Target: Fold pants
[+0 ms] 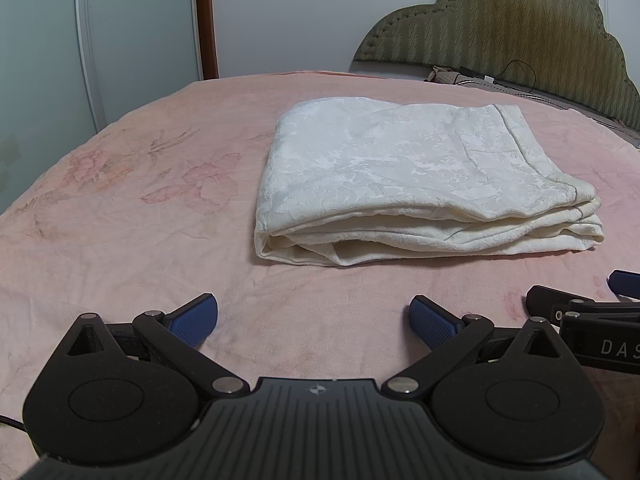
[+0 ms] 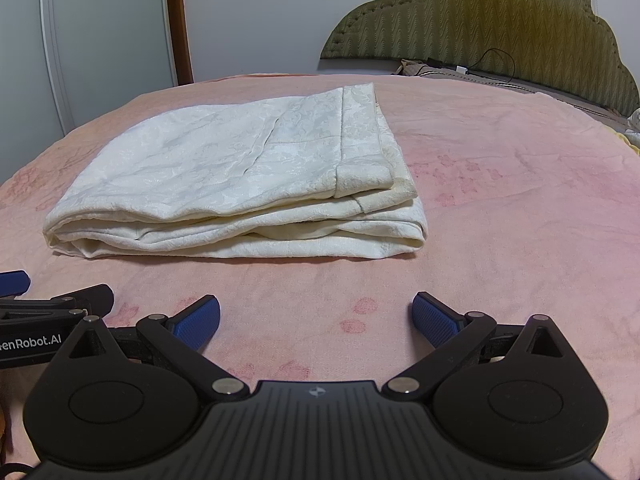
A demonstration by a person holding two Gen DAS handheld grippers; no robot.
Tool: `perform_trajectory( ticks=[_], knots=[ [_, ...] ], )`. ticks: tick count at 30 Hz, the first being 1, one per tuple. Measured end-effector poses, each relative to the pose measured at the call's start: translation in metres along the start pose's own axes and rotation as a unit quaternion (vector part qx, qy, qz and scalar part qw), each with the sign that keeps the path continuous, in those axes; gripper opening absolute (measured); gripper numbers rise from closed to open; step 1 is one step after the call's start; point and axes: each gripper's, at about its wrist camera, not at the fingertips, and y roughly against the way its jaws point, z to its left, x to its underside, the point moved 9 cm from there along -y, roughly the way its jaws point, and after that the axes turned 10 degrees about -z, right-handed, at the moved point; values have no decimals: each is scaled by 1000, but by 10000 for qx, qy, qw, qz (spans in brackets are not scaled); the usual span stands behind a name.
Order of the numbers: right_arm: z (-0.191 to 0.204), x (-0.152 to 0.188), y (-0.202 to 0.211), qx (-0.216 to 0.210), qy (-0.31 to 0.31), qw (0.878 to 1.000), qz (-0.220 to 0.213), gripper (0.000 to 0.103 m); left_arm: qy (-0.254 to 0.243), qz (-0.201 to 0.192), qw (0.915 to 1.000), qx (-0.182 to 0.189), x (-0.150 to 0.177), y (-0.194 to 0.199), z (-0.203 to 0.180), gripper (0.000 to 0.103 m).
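Note:
White patterned pants lie folded into a flat stack of layers on the pink bedspread; the same pants show left of centre in the right wrist view. My left gripper is open, low over the bedspread, a short way in front of the stack with nothing between its blue pads. My right gripper is open too, in front of the stack's right end and apart from it. Each gripper shows at the edge of the other's view, side by side.
A padded olive headboard stands at the back right, with a dark cable and small items along its foot. White wardrobe doors and a brown door frame rise behind on the left. Bare pink bedspread surrounds the pants.

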Motion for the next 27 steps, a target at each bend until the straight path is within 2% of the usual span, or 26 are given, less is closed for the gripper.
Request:
perform_trajectory(
  ticks=[27],
  knots=[
    [1, 1, -1, 12, 95, 9999, 31, 103, -6, 2, 10000, -1, 0, 0, 0, 103]
  ],
)
